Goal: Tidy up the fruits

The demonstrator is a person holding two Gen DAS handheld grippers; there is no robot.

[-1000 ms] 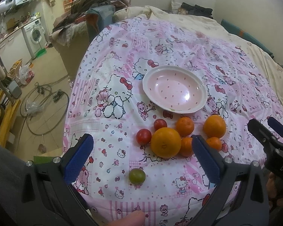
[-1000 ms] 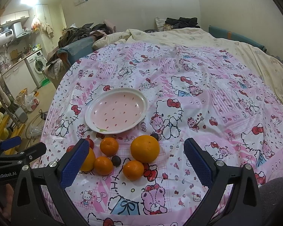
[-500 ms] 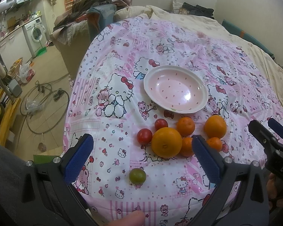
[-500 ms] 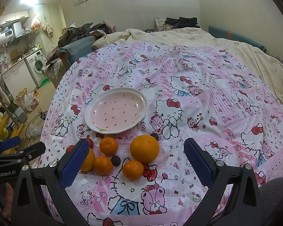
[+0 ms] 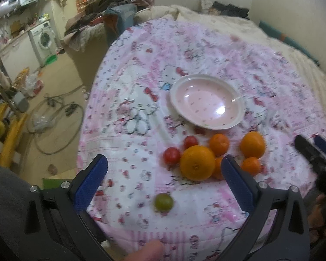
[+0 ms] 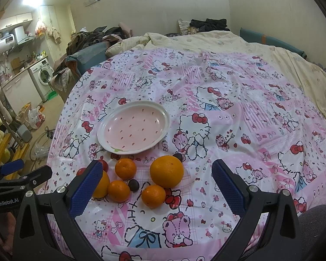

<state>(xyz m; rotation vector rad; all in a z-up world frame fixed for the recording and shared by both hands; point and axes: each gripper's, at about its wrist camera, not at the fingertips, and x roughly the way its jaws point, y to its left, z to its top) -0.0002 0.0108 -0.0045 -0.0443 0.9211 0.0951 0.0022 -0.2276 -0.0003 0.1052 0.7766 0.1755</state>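
Our fruits cluster on the pink cartoon cloth just before the empty pink plate: a large orange nearest, tomatoes left, a green fruit apart. Our left gripper hovers level over them, fingers spread wide, holding nothing. Our right gripper hovers alongside, likewise wide and empty.

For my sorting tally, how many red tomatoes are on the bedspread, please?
2. One red tomato sits left of the large orange; the second tomato lies just beyond, nearer the plate. More could hide behind fruit.
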